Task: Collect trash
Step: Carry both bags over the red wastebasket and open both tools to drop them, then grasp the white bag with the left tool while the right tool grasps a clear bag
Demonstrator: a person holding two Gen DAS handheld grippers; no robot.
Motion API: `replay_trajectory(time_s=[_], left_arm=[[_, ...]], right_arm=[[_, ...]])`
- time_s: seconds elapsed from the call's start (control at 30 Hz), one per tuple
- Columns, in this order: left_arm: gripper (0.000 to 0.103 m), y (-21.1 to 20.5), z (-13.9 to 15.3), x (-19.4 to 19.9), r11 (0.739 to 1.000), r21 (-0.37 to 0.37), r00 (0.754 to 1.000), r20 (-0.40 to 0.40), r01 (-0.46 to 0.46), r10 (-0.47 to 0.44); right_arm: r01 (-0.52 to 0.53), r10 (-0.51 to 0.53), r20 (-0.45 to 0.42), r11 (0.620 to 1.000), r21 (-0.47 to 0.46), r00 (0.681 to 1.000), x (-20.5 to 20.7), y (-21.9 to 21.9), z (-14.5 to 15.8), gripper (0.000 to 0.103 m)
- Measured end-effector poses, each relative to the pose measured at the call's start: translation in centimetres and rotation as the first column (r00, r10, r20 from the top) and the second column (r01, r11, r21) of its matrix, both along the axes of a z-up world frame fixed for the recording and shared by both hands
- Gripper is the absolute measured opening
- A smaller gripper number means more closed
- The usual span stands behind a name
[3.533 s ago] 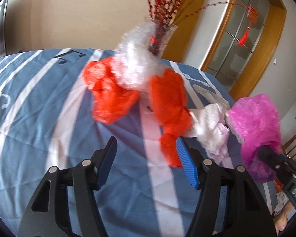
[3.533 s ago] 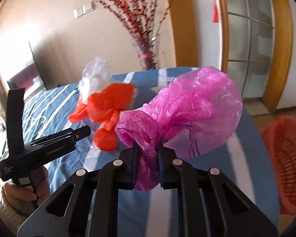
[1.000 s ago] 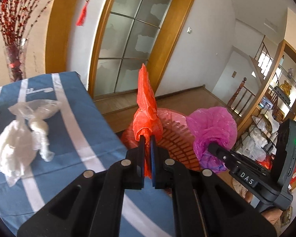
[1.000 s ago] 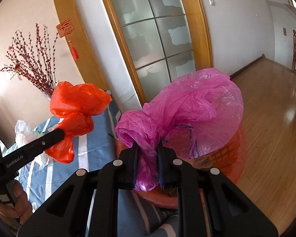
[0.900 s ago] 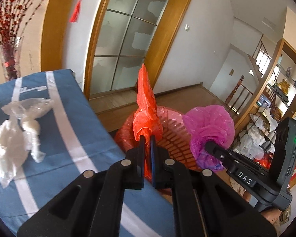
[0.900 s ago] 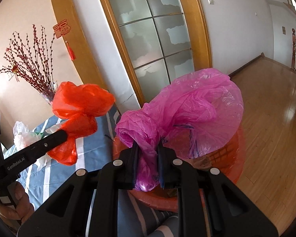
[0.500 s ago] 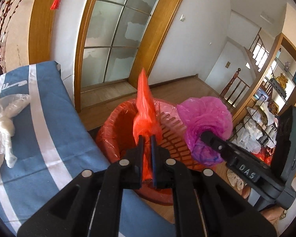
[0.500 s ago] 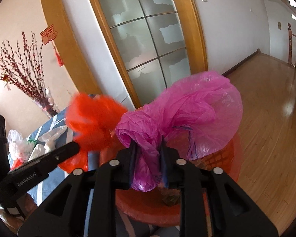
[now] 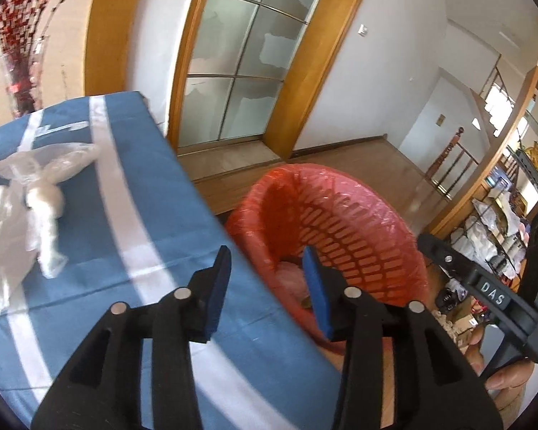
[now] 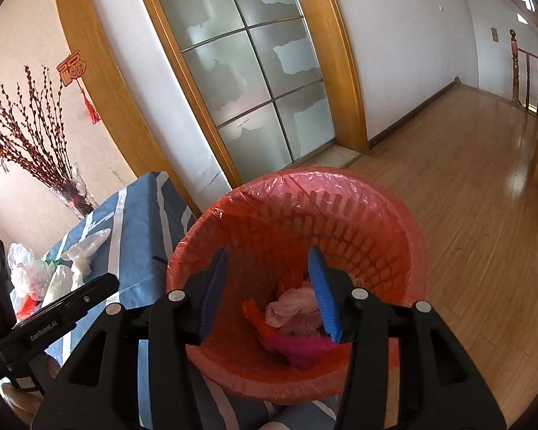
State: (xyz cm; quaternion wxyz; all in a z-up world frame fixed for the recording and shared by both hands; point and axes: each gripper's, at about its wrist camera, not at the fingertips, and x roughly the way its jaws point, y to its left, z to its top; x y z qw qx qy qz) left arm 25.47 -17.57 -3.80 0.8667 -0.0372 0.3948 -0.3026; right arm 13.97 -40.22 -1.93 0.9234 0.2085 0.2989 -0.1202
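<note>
A red basket lined with a red plastic bag [image 9: 369, 215] [image 10: 409, 236] stands on the floor beside the table. Inside it lie the magenta bag [image 10: 305, 349], the orange-red bag [image 10: 254, 313] and pale pink trash [image 10: 294, 304]. My left gripper [image 9: 267, 279] is open and empty over the table edge by the basket. My right gripper [image 10: 269, 283] is open and empty above the basket mouth. White and clear plastic bags [image 9: 21, 200] [image 10: 50, 272] lie on the blue striped tablecloth [image 9: 132, 215].
A vase of red branches [image 10: 68, 186] stands at the table's far end. Glass doors in a wooden frame [image 10: 254, 82] are behind the basket. Wooden floor [image 10: 466, 186] stretches to the right. Shelves with clutter [image 9: 498, 215] are at far right.
Both grippers have opened over the basket. The orange-red bag and the magenta bag have dropped into it. The left gripper has pulled back over the table edge.
</note>
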Motion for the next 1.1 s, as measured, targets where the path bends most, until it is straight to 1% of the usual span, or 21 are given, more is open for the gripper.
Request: replay_trajectory(time_s=[0.17,0.4,0.7,0.8,0.87,1.0,1.1], left_arm=[[0.047,2.4,-0.1,-0.1,0.999,0.015,0.999,0.001,-0.048,0.048],[0.048,6.3,-0.2,-0.5,0.993,0.035,0.993,0.009,-0.116,0.116],[0.053,11.4,0.0,-0.5,0.975,0.062,0.977,0.032,-0.212,0.21],[0.06,13.5,0.2,0.2,0.961,0.083,0.964,0.057,-0.262,0.258],[0.067,15.4,0.5,1.0,0.938,0.104,0.943,0.091,-0.33,0.321],[0.071,18.7,0.7,3.2,0.896,0.121,0.903,0.104,-0.427,0.416],[0.071,19.9,0.4,4.6,0.881,0.148,0.893,0.099,-0.45,0.439]], right_arm=[[-0.022,0.022,0.004,1.0,-0.015,1.0,0.1,1.3,0.5,0.048],[-0.068,0.068,0.002,0.997,-0.038,0.998,0.5,3.4,0.9,0.048],[-0.132,0.132,-0.012,0.99,-0.056,0.991,1.3,6.4,1.1,0.048],[-0.153,0.152,-0.02,0.986,-0.064,0.988,1.6,7.4,1.0,0.048],[-0.167,0.165,-0.026,0.983,-0.073,0.986,1.9,8.1,0.9,0.048],[-0.187,0.185,-0.035,0.979,-0.08,0.982,2.2,9.0,0.8,0.048],[-0.201,0.198,-0.043,0.977,-0.074,0.979,2.7,9.5,0.6,0.048]])
